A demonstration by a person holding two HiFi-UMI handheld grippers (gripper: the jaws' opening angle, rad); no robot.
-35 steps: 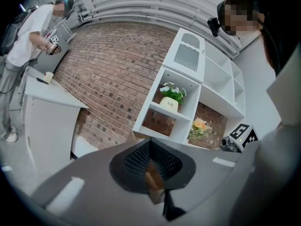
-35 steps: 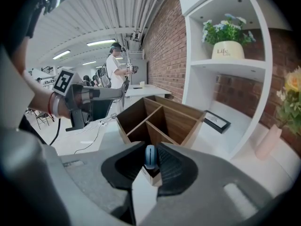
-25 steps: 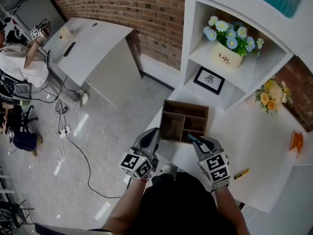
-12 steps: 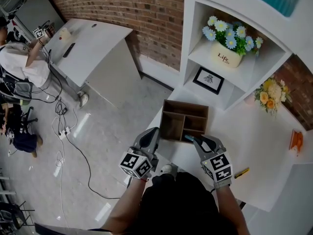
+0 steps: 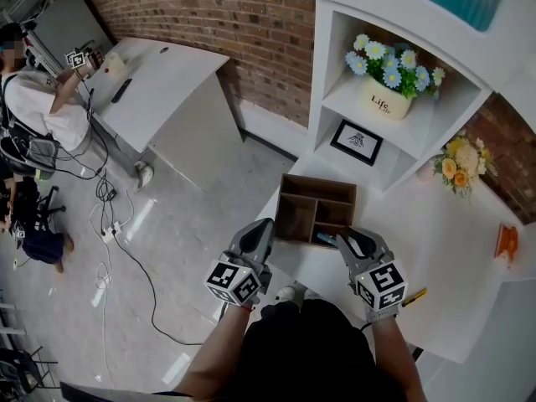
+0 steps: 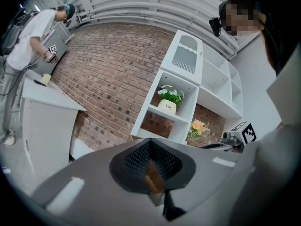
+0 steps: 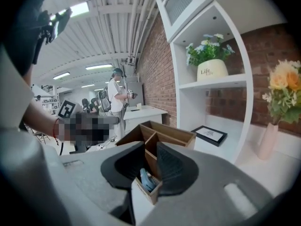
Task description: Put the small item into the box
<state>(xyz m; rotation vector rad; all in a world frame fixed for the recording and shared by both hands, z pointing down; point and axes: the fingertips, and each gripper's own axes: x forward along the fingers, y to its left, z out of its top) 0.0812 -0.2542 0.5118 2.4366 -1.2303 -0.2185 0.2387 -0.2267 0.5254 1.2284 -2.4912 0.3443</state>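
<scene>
A wooden box with several compartments stands at the near edge of the white table. A small blue item lies in its near right compartment; in the right gripper view the blue item rests inside the box, just past the jaws. My right gripper is open and empty, just behind the box's near right corner, and the right gripper frames that corner. My left gripper hovers open at the box's near left side; between the left gripper jaws a wooden edge of the box shows.
A yellow pen lies on the table to the right of my right gripper. Behind the box a white shelf unit holds a framed picture and a flower pot. A vase of flowers stands at right. A person works at a far desk.
My right gripper has let go of the blue item, which now lies in the box, and has drawn back a little to the right. The left gripper has stayed put.
</scene>
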